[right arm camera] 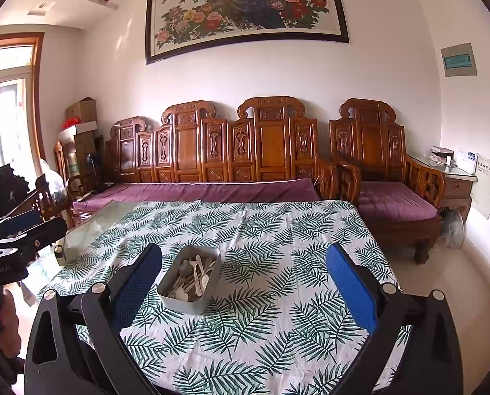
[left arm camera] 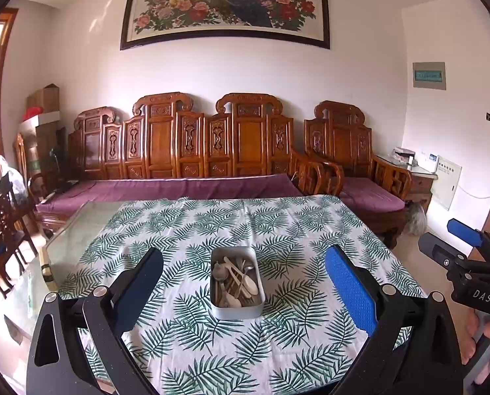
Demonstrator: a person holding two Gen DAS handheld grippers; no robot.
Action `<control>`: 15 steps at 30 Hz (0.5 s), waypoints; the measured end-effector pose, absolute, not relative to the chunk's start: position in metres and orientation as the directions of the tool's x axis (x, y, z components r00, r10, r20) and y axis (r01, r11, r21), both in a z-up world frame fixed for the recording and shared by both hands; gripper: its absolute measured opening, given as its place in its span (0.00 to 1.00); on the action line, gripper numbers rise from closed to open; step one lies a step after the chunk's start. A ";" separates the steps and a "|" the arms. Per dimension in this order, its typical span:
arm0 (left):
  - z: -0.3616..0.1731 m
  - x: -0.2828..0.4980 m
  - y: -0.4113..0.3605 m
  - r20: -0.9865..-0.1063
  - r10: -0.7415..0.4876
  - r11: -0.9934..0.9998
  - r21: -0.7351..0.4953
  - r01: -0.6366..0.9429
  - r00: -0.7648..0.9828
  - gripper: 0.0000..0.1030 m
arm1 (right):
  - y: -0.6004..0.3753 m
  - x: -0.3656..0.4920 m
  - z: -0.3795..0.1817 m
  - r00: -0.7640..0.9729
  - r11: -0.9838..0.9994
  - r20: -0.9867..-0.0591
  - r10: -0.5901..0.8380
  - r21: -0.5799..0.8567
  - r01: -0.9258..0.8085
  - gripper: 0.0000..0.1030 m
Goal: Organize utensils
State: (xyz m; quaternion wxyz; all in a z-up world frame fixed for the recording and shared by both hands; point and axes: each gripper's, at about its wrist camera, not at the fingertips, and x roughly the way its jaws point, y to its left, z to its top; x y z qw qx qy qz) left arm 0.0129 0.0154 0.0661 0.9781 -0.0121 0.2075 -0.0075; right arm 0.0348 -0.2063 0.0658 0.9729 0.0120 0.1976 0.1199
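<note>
A grey rectangular tin (left arm camera: 237,309) stands on the leaf-patterned tablecloth (left arm camera: 278,230). It holds several pale spoons and chopsticks (left arm camera: 236,279) in a jumbled heap. My left gripper (left arm camera: 243,279) is open and empty, held above the near part of the table with the tin between its fingers in view. My right gripper (right arm camera: 243,279) is open and empty, held back from the table; the tin (right arm camera: 189,302) lies ahead to its left, its utensils (right arm camera: 192,278) visible. The right gripper also shows at the right edge of the left wrist view (left arm camera: 449,243).
The cloth covers a glass-topped table (left arm camera: 70,230) whose bare corner shows at left. A carved wooden sofa (left arm camera: 185,151) with purple cushions stands behind it, an armchair (left arm camera: 353,164) to the right, and dark wooden chairs (left arm camera: 1,230) at left.
</note>
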 end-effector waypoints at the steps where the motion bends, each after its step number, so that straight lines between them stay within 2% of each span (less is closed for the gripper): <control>1: 0.066 0.013 0.015 -0.406 -0.020 1.000 -0.027 0.010 0.914 0.93 | -0.206 0.035 0.066 0.893 0.971 -0.381 0.239 0.071 -0.229 0.97; 15: 0.065 0.010 0.012 -0.396 -0.015 1.000 -0.018 0.008 0.918 0.92 | -0.206 0.034 0.065 0.893 0.971 -0.382 0.237 0.070 -0.228 0.97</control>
